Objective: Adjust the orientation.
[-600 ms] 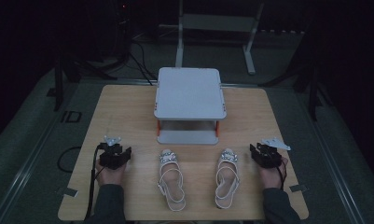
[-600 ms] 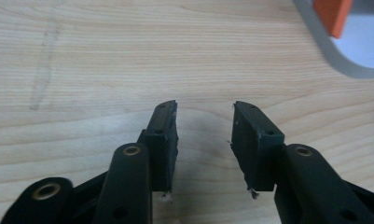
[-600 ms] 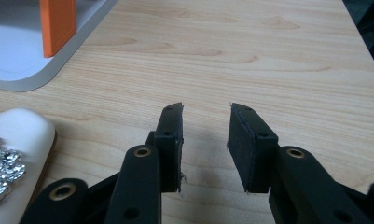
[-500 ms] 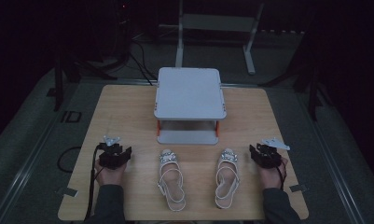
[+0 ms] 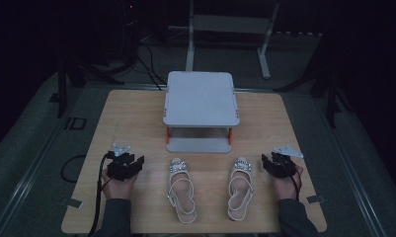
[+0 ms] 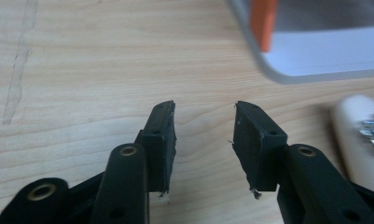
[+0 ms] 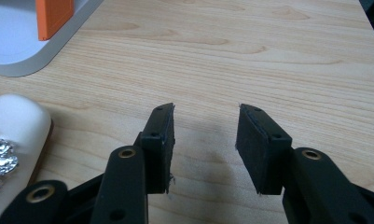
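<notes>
I am looking down on a light wooden counter with a clear grain, sitting in a dark room where the grey floor, black cables and the legs of a pale metal stand are barely showing beyond its far edge. A grey two-tier shoe rack with short orange posts is standing at the middle of the counter, toward the far side. I am reading no brand, label or writing anywhere. Two white strappy sandals are lying on the counter just in front of the rack: the left sandal and the right sandal, each with a sparkling band across the toe. Both are lying with their long axis running from the near edge toward the rack, toes pointing at the rack and heels toward me, the two spreading slightly apart at the heels. I am holding the left gripper outside the left sandal, near it but not touching, and its jaws are standing apart over bare wood with nothing between them, as the left gripper view is showing. The right gripper is sitting just beside the right sandal's toe, on its outer side, its jaws likewise apart and empty over the wood.
</notes>
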### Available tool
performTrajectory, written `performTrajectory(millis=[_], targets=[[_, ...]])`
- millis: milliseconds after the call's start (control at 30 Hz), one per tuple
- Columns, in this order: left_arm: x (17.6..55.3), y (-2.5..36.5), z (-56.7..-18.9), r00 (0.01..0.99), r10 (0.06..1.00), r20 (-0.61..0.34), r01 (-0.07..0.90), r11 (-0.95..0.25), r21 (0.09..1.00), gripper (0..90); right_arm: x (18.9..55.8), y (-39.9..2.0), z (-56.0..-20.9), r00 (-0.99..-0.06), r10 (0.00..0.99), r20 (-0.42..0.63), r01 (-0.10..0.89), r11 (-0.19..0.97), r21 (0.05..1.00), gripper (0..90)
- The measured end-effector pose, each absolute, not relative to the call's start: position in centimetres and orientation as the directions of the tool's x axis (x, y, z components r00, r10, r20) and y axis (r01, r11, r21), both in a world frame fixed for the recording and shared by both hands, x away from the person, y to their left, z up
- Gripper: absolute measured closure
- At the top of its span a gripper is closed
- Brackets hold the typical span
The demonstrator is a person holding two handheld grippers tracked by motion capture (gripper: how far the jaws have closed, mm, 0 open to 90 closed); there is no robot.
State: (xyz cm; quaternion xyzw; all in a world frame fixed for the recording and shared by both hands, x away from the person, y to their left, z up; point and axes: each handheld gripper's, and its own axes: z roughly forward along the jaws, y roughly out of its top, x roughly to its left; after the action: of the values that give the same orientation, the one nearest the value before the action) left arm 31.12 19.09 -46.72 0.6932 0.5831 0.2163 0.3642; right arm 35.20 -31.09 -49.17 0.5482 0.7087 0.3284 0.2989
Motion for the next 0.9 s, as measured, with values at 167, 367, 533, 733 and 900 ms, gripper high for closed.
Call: performTrajectory(millis=[167, 367, 533, 733, 900], targets=[[30.2, 17.7, -46.2, 0.271, 0.956, -0.114, 0.647, -0.093, 0.757, 54.7, 35.2, -31.0, -49.3, -0.224, 0.972, -0.065, 0.582, 0.187, 0.792, 55.2], [29.4, 15.1, -45.8, 0.342, 0.934, -0.105, 0.642, -0.151, 0.752, 53.3, 35.2, -31.0, -49.2, -0.221, 0.973, -0.065, 0.579, 0.185, 0.794, 54.4], [28.9, 13.4, -45.9, 0.387, 0.915, -0.111, 0.648, -0.184, 0.739, 52.9, 35.2, -31.1, -49.2, -0.218, 0.974, -0.063, 0.579, 0.181, 0.795, 53.6], [28.7, 11.6, -46.3, 0.43, 0.894, -0.126, 0.656, -0.214, 0.724, 51.3, 35.3, -31.2, -49.3, -0.219, 0.974, -0.064, 0.577, 0.182, 0.796, 53.5], [28.7, 10.6, -46.6, 0.451, 0.882, -0.135, 0.667, -0.233, 0.708, 48.2, 35.3, -31.1, -49.3, -0.219, 0.974, -0.06, 0.581, 0.18, 0.794, 53.4]])
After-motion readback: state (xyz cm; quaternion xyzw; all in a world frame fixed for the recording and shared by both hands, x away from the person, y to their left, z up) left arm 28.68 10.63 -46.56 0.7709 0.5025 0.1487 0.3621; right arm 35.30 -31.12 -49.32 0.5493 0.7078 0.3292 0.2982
